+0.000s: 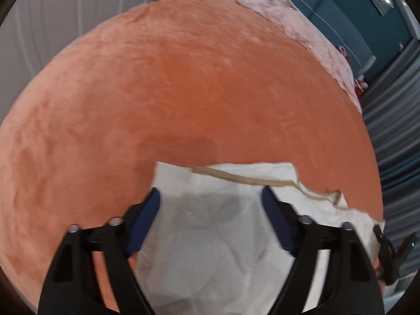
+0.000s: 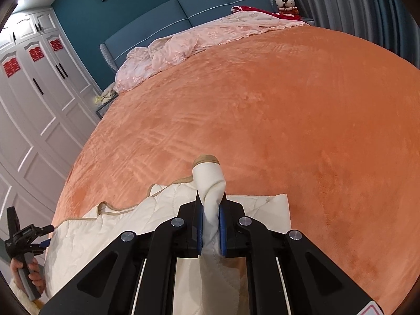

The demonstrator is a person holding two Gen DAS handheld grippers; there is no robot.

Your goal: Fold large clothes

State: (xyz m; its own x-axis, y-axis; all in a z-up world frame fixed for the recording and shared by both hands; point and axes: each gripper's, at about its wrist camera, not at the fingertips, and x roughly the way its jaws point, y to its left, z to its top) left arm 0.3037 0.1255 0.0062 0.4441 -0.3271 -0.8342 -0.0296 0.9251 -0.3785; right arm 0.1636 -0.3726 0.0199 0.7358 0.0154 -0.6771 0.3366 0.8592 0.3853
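A cream quilted garment (image 1: 223,236) with tan trim lies at the near edge of the bed. My left gripper (image 1: 210,191) hovers open over it, its blue pads (image 1: 147,218) spread wide and pressing nothing. In the right wrist view the garment (image 2: 118,223) spreads to the left, and a bunched fold of it rises between my right gripper's (image 2: 211,200) fingers, which are shut on it. The fold's tan-edged end sticks up past the fingertips. The left gripper (image 2: 50,235) shows at the lower left, held by a hand at the garment's left edge.
An orange plush blanket (image 2: 288,118) covers the bed. A crumpled pink quilt (image 2: 197,42) lies by the blue headboard (image 2: 210,8). A white wardrobe (image 2: 31,105) stands to the left, grey curtains (image 2: 354,8) to the right. Two dolls (image 2: 286,5) sit at the far corner.
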